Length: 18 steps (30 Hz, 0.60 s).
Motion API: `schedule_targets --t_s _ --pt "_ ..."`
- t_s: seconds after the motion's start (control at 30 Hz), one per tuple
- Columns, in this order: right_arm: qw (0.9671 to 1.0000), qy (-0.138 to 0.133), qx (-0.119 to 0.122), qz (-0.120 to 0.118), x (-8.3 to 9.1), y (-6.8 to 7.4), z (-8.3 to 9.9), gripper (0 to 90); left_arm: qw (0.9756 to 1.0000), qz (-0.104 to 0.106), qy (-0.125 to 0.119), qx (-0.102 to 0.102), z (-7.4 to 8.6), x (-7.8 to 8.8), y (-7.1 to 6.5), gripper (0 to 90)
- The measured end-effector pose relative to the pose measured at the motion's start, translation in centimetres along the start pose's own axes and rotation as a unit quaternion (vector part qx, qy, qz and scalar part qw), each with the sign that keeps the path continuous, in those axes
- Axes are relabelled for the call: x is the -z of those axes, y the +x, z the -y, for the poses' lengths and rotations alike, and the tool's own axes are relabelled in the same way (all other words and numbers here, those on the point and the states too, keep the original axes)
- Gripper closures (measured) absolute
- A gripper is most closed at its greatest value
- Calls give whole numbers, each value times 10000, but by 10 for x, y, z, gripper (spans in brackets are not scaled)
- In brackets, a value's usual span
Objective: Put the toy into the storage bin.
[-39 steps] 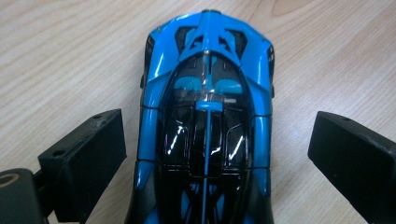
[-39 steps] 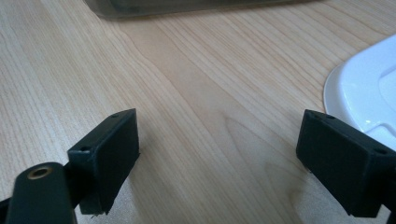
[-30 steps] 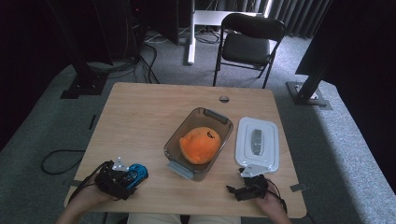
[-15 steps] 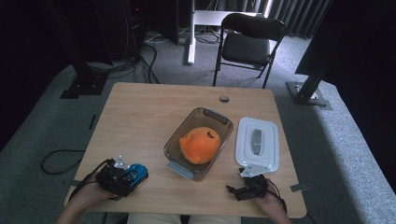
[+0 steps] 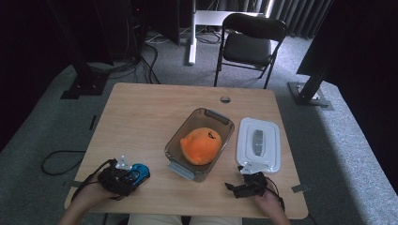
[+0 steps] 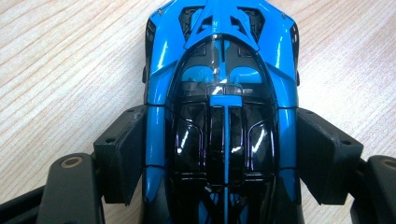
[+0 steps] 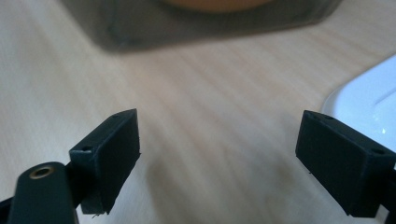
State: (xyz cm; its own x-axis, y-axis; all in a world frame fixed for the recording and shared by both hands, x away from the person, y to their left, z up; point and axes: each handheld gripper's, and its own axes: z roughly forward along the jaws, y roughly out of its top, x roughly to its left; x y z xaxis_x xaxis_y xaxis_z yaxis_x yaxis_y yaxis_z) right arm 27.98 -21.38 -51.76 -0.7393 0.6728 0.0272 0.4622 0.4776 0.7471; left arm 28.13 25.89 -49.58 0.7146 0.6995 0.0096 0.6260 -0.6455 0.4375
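A blue and black toy car (image 6: pixel 222 70) lies on the wooden table (image 5: pixel 150 112) near its front left corner (image 5: pixel 140 170). My left gripper (image 6: pixel 222 154) straddles it from behind. Its jaws have just been closing, and the pads (image 6: pixel 123 154) now touch the car's two sides. In the high view a hand holds this left gripper (image 5: pixel 133 176) low over the table. My right gripper (image 7: pixel 219 154) stands open over bare wood, nothing between its jaws. It sits at the front right (image 5: pixel 239 187), just in front of a white lid.
A clear container (image 5: pixel 220 117) with an orange plush toy (image 5: pixel 201 144) stands mid-table, and its blurred wall (image 7: pixel 210 23) lies ahead of the right gripper. The white lid (image 5: pixel 259 143) lies to its right. A black chair (image 5: pixel 248 44) stands beyond the table.
Both hands keep their places, and nothing on the table has shifted.
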Motion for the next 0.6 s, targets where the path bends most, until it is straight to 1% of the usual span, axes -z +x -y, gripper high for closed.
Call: schedule_targets --t_s 0.07,0.13,0.17,0.2,0.23,0.27,0.3,0.33,0.4,0.5,0.53,0.6 --pt "9998 -20 -133 164 -2 -2 -6 134 10000 26 4 3 0 0 1 266" --pt "9993 -115 -206 300 -5 -3 -12 135 10000 74 1 34 -1 0 3 266" --pt "9990 -156 -248 343 -6 -3 -15 135 10000 65 0 60 -1 0 4 266" --pt "9988 -177 -281 370 -7 -3 -19 135 10000 72 4 40 -1 1 4 266" --pt "9984 -196 -310 423 -9 -3 -22 135 10000 43 -7 85 -1 1 5 266" --pt "9980 -211 -359 469 -10 -3 -25 135 10000 26 -2 64 -2 2 5 267" --pt "9977 -216 -398 495 -12 -3 -27 134 9999 55 -91 48 -2 5 6 289" --pt "9975 -222 -425 511 -13 -3 -29 134 9998 50 -137 127 -3 8 7 288" --pt "9969 -226 -452 602 -16 -1 -33 135 9998 -18 -128 120 -5 12 9 288" --pt "9968 -236 -480 603 -22 -1 -37 135 9998 -59 -121 163 -6 14 12 289" --pt "9966 -239 -503 603 -24 0 -38 134 9999 -5 -112 130 -7 15 12 289" --pt "9969 -262 -525 520 -27 0 -40 134 9997 16 -152 165 -8 18 14 289"
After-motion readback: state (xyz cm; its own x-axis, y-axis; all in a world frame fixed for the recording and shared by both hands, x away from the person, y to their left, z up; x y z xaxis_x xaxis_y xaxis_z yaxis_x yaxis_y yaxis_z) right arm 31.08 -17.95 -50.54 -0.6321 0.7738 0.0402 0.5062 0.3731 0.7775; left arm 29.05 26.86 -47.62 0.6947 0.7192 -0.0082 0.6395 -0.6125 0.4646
